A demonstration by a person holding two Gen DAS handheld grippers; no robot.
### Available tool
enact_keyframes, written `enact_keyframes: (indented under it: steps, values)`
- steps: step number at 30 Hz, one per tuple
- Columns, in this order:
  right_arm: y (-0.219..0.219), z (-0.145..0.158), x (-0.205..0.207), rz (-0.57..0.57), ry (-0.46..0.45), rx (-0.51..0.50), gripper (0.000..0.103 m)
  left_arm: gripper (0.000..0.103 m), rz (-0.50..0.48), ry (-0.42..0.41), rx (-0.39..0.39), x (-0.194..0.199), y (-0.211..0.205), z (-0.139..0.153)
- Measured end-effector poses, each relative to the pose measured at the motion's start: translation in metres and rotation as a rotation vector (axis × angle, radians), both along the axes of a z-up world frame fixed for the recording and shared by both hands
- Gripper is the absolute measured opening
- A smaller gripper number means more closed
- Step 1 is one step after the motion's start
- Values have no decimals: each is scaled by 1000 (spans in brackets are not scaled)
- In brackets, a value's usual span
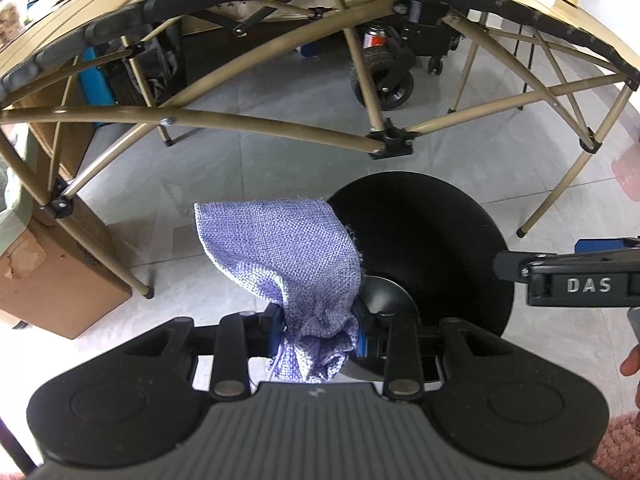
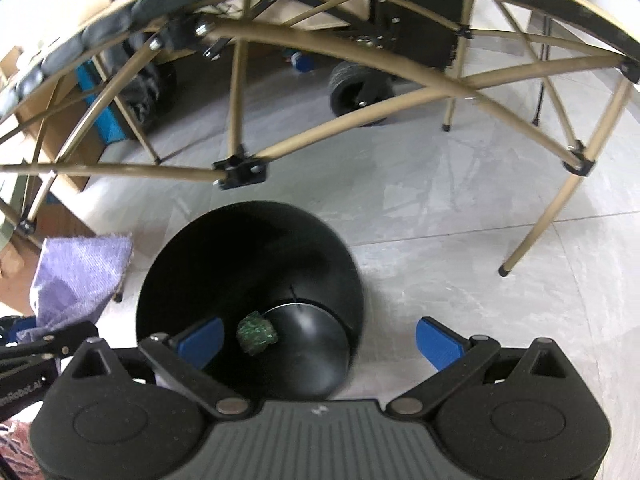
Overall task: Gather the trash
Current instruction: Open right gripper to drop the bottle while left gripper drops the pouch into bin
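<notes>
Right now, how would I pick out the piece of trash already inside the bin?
Find the black round bin on the grey floor before the folding table. At its bottom lies a crumpled green wad, the only thing inside and the only green against black.

Both wrists downward; shared bin (image 1: 424,240)

Lilac woven cloth (image 1: 288,256), black bin (image 2: 248,280), green crumpled wad (image 2: 256,332), tan table frame (image 1: 280,128).

Folding table with tan metal legs (image 1: 224,120) over grey tiled floor (image 2: 460,208), cardboard box (image 1: 60,280) at left, black wheeled cart (image 1: 384,84) and blue container (image 1: 94,80) behind.
</notes>
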State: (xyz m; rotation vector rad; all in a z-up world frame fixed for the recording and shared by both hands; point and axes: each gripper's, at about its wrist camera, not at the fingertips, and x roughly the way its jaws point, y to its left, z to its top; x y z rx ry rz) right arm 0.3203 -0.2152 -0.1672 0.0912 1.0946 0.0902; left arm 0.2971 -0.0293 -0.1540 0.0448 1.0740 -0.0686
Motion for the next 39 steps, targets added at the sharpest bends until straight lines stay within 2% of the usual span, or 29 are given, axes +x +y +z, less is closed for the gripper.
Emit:
enact_keyframes:
  steps: [12,21,39]
  values:
    - [-48,14,-12,-95,-57,20,103,33,-80,6,-13,7,-53,-3]
    - [-76,25,-17,-167,-104,26,103,33,-85,35,-8,13,-73,-18]
    - [-86,24,-17,-198,-105,22,103,35,-79,91,-2,24,-98,-37]
